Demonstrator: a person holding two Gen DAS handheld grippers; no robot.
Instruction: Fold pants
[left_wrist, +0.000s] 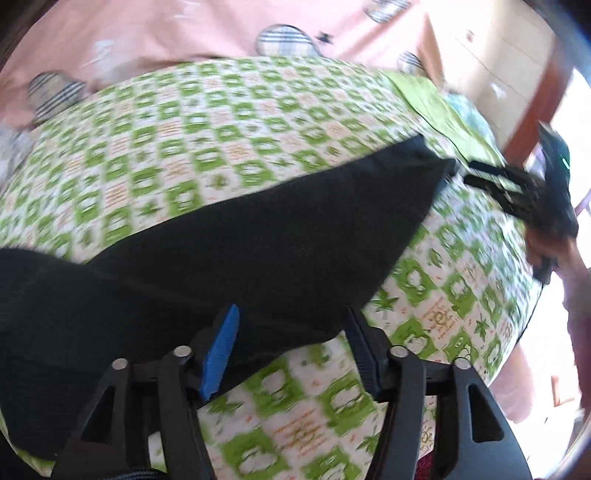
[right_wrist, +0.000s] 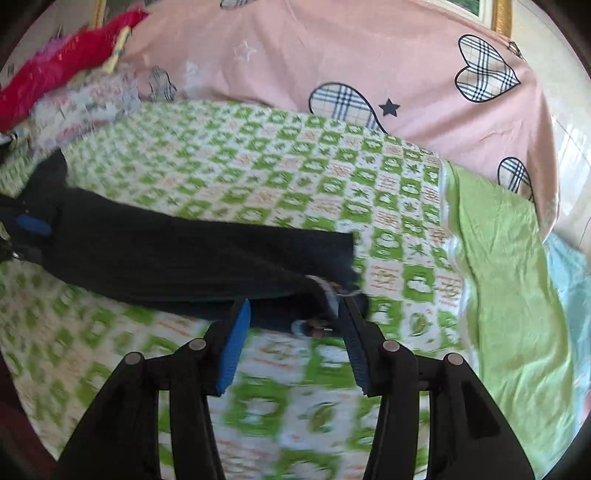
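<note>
Black pants (left_wrist: 236, 240) lie stretched across a green-and-white patterned bedspread (left_wrist: 207, 122). My left gripper (left_wrist: 291, 314) is open just above the pants' near edge, at the wider end. In the left wrist view the right gripper (left_wrist: 491, 181) sits at the far leg end, by the hem corner. In the right wrist view the pants (right_wrist: 184, 254) run leftward, and my right gripper (right_wrist: 295, 306) is open around the hem end, where a pale label shows. The left gripper (right_wrist: 29, 225) appears at the far left by the pants' other end.
A pink quilt with plaid hearts (right_wrist: 369, 55) lies behind the bedspread. A plain green sheet (right_wrist: 502, 266) borders the bedspread on the right. Red and floral fabrics (right_wrist: 66, 62) are heaped at the far left. The bed edge drops off past the person's hand (left_wrist: 554, 251).
</note>
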